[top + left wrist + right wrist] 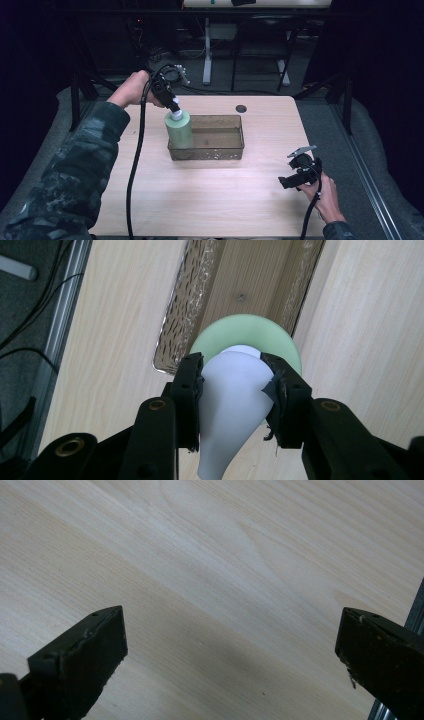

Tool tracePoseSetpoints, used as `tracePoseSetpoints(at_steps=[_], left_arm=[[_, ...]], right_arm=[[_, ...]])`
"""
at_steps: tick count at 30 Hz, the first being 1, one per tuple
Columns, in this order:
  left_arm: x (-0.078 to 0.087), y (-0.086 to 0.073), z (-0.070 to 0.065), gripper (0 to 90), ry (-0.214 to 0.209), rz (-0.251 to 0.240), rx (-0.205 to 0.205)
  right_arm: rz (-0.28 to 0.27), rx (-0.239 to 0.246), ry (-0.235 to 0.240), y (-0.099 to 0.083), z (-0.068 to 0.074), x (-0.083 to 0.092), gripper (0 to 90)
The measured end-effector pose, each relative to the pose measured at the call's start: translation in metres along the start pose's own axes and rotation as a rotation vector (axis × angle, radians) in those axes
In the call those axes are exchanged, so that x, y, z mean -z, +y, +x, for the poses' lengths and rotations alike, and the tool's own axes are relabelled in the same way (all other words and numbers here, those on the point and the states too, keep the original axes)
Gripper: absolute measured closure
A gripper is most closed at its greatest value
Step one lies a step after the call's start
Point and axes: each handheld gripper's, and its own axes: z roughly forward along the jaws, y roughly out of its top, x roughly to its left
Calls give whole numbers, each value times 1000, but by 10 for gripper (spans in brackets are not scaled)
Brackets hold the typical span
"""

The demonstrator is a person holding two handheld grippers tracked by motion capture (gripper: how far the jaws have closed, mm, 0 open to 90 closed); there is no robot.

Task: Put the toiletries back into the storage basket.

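The pale green bottle (179, 130) stands upright in the left end of the clear tray (220, 150) on the counter (210, 200), its white cap (235, 390) clamped between the jaws of the left claw (234, 371) from above. Since only the cap is gripped, the bottle could swing and knock the tray wall, or slip free. The right claw (230, 635) gapes wide over bare counter, holding nothing.

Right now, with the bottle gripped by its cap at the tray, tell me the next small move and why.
Probably open the left gripper and lift it straight up. Its fingers clamp the white cap of the green bottle, which stands upright in the clear tray, at its left end. The right gripper waits open over the table.
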Motion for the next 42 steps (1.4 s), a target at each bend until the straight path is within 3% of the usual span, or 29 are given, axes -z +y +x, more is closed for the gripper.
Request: tracePoseSetpoints(at_steps=[6, 10, 13, 25, 29, 37, 42], left_arm=[[1, -2, 1, 627, -10, -6, -5], [1, -3, 0, 627, -7, -16, -42], [1, -3, -2, 626, -9, -15, -48], [-1, -7, -3, 594, -2, -48, 25], [-4, -8, -2, 485, -16, -72, 64], [-1, -13, 1, 178, 7, -138, 126], [7, -20, 2, 89, 28, -187, 156]], right_arm=[[4, 1, -1, 0, 0, -1, 0], [2, -2, 0, 0, 0, 0, 0], [7, 1, -2, 0, 0, -1, 0], [4, 7, -5, 0, 1, -1, 0], [6, 5, -3, 0, 0, 0, 0], [3, 1, 0, 0, 0, 0, 0], [3, 1, 0, 0, 1, 0, 0]])
